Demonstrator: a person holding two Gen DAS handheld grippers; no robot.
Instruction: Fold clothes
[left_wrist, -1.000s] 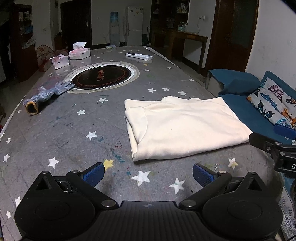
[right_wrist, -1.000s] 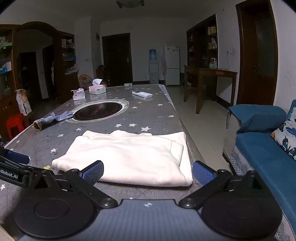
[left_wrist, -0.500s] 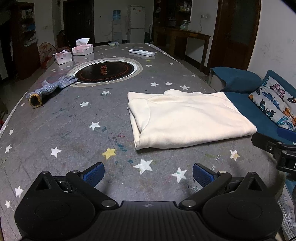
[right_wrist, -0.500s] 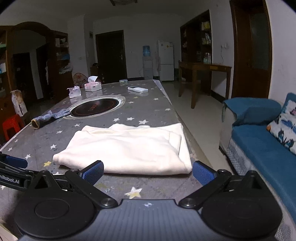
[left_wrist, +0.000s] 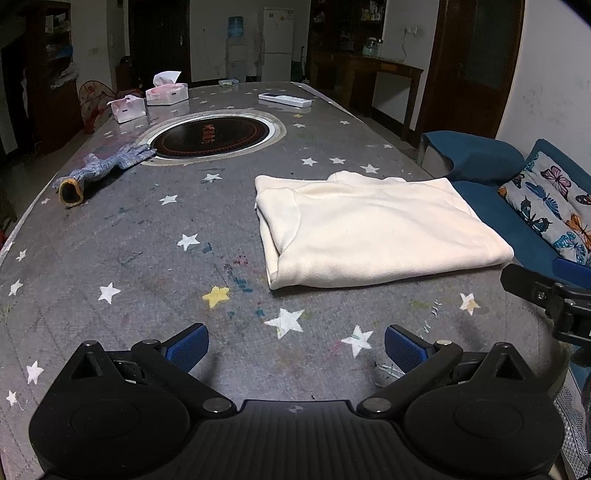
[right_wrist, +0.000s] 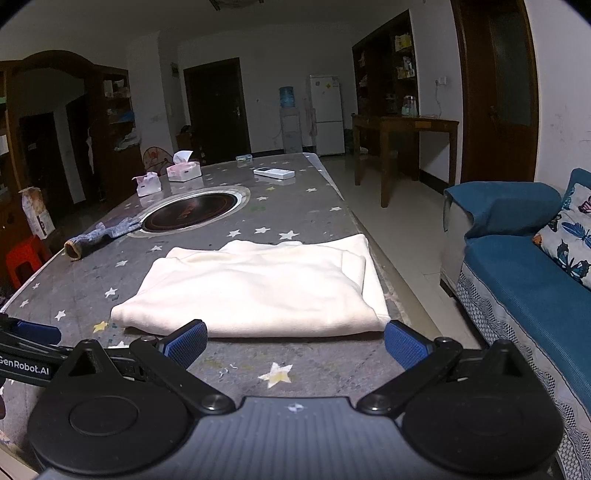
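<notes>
A cream garment (left_wrist: 373, 230), folded into a flat rectangle, lies on the grey star-patterned table (left_wrist: 129, 258) near its right edge. It also shows in the right wrist view (right_wrist: 258, 288). My left gripper (left_wrist: 295, 349) is open and empty, above the table a little short of the garment's near left corner. My right gripper (right_wrist: 295, 345) is open and empty, just short of the garment's near edge. The right gripper's side shows at the right of the left wrist view (left_wrist: 546, 295). The left gripper's side shows at the left of the right wrist view (right_wrist: 26, 350).
A grey-blue glove (left_wrist: 99, 170) lies at the table's left, by a round black cooktop (left_wrist: 210, 136). Two tissue boxes (left_wrist: 147, 99) and a white remote (left_wrist: 284, 99) sit at the far end. A blue sofa (right_wrist: 524, 280) with a butterfly cushion stands right of the table.
Both grippers have pulled back from the folded garment and stayed open. The garment has not moved.
</notes>
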